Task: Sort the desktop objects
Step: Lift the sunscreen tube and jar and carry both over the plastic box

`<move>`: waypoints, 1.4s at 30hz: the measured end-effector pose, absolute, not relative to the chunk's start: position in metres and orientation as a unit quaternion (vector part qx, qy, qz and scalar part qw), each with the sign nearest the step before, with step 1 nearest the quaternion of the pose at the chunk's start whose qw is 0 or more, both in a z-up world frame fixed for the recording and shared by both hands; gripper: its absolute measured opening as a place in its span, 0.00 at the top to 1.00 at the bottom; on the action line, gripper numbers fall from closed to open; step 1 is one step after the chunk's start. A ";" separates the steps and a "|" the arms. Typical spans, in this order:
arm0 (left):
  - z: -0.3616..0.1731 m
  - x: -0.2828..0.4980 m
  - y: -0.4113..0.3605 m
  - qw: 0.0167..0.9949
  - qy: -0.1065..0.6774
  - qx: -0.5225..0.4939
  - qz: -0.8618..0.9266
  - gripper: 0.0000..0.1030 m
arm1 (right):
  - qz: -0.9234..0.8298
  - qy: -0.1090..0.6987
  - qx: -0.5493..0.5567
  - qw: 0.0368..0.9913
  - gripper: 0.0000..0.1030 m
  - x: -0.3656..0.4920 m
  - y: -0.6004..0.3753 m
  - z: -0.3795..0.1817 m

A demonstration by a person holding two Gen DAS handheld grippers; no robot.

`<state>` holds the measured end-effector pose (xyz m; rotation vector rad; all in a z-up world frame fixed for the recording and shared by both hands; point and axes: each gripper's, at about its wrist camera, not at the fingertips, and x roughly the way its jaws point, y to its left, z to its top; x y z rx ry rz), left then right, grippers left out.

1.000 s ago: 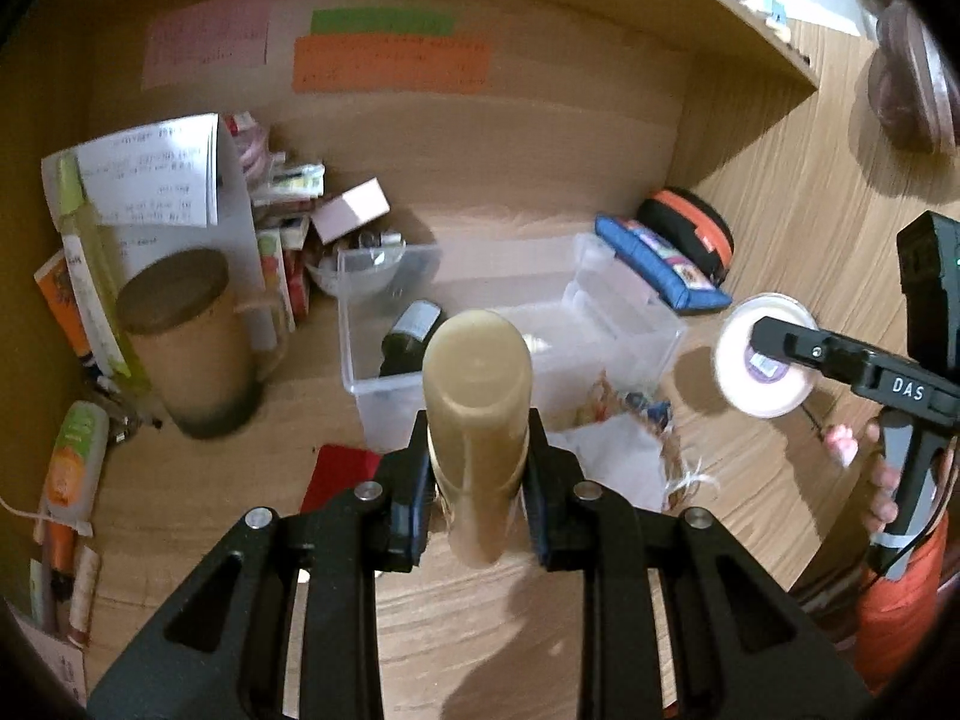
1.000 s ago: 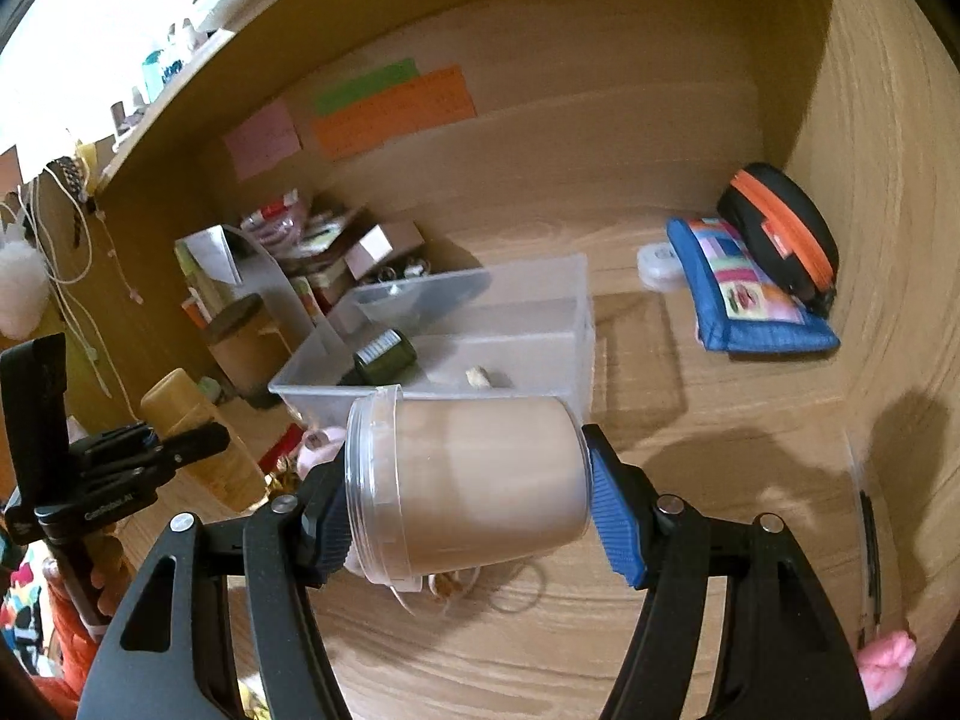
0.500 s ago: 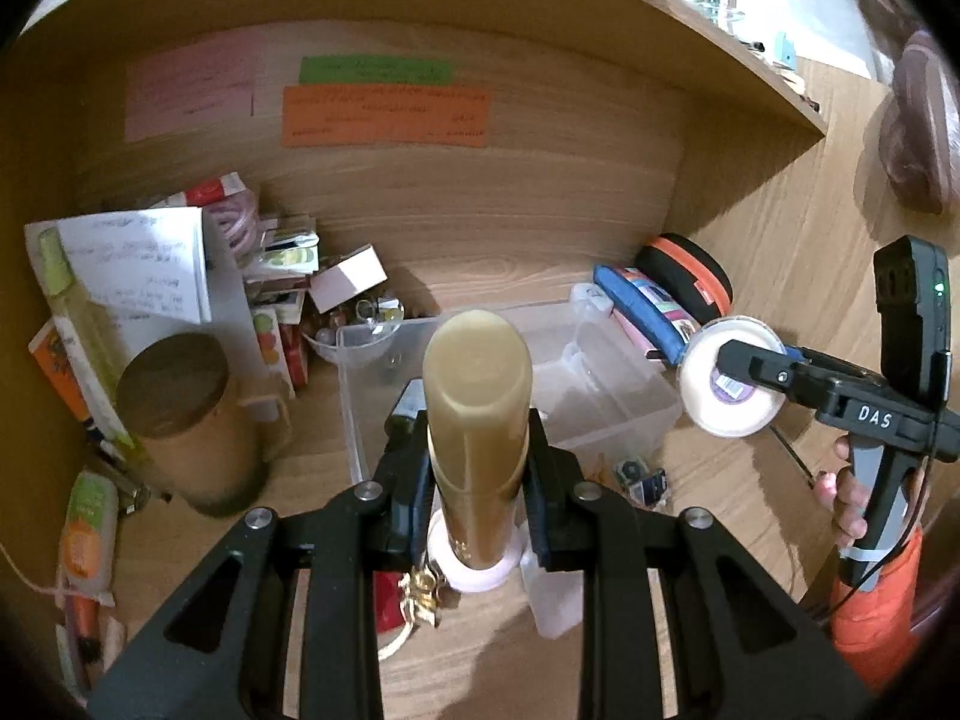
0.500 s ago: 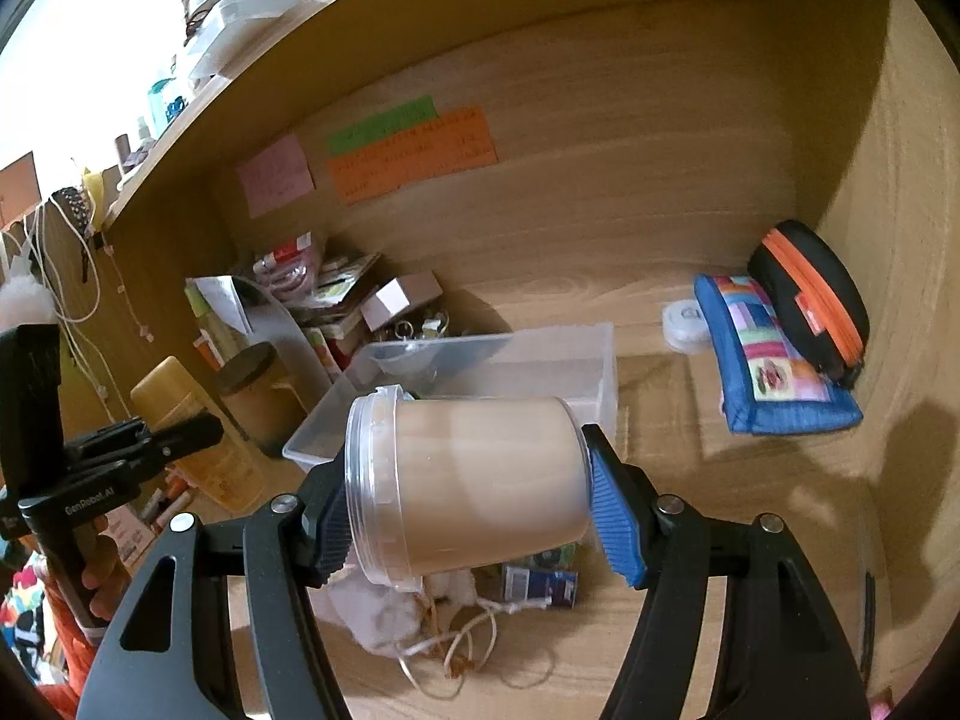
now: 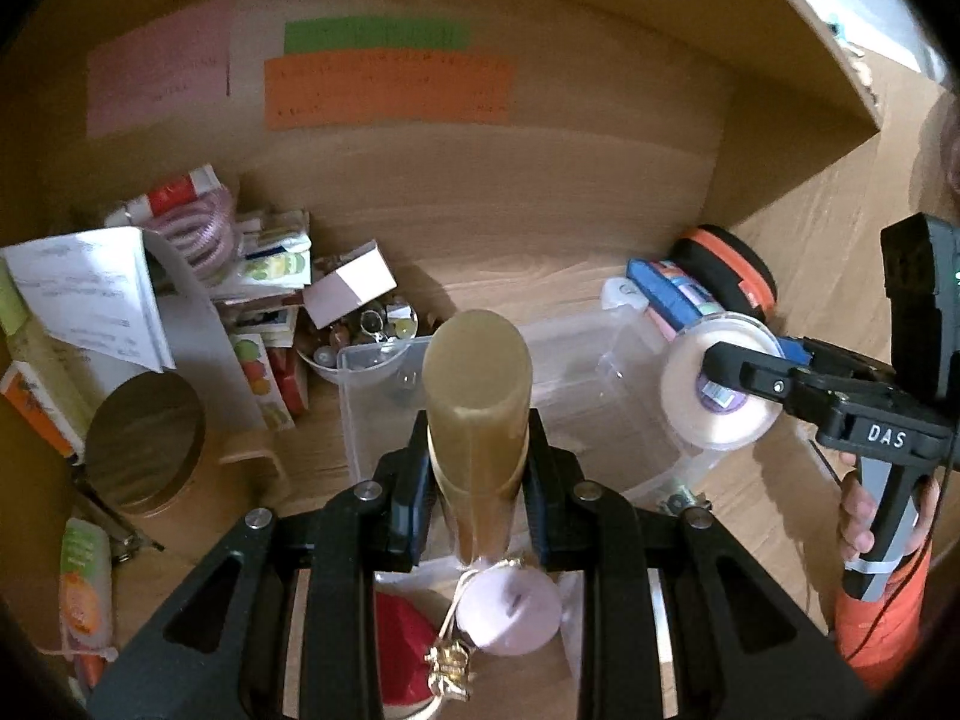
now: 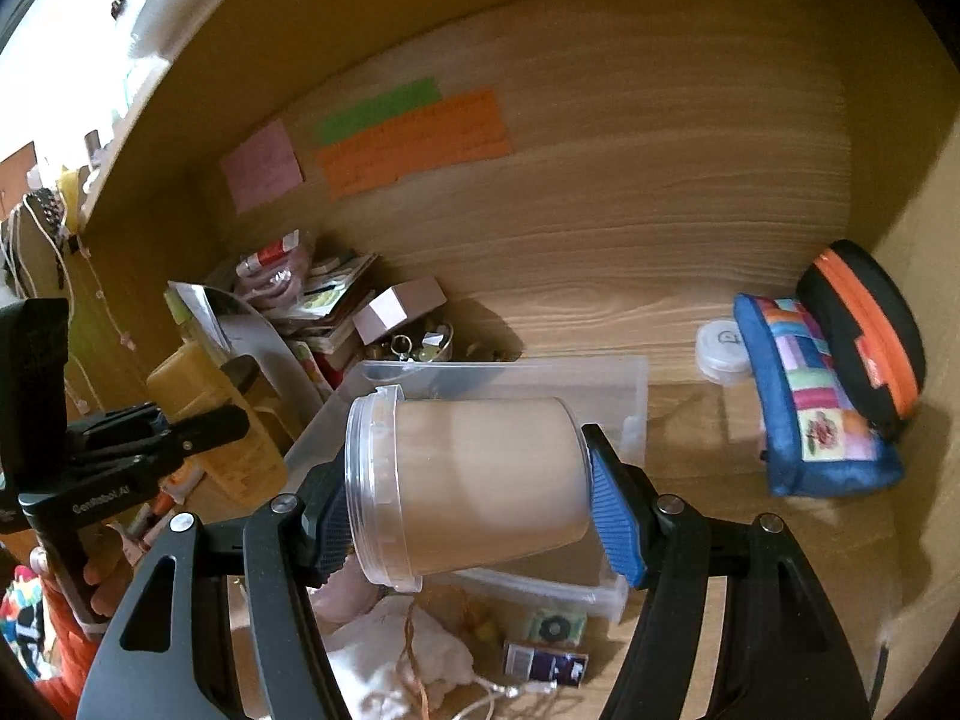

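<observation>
While gripped, amber bottle upright, clear jar sideways.

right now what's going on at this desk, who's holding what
A person is sorting a cluttered desk nook with a handheld gripper in each hand. The left gripper is clamped on a tall tan bottle, held upright. The right gripper grips a clear plastic jar of beige contents, lying sideways between its fingers. Both are held above a clear plastic bin in the middle of the desk. Neither item has been set down yet.
</observation>
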<state>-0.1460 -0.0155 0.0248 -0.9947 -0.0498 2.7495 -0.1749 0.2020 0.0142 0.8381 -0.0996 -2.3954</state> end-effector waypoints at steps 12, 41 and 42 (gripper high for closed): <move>-0.011 -0.186 -0.013 0.095 -0.018 -0.366 0.926 0.75 | -0.877 -0.033 0.368 0.308 0.38 -0.208 0.165 -0.024; -0.049 -0.195 0.014 0.078 0.050 -0.401 0.912 0.73 | -0.868 0.045 0.408 0.278 0.37 -0.211 0.139 -0.064; -0.048 -0.195 0.014 0.078 0.052 -0.400 0.912 0.73 | -0.867 0.044 0.409 0.281 0.37 -0.210 0.139 -0.063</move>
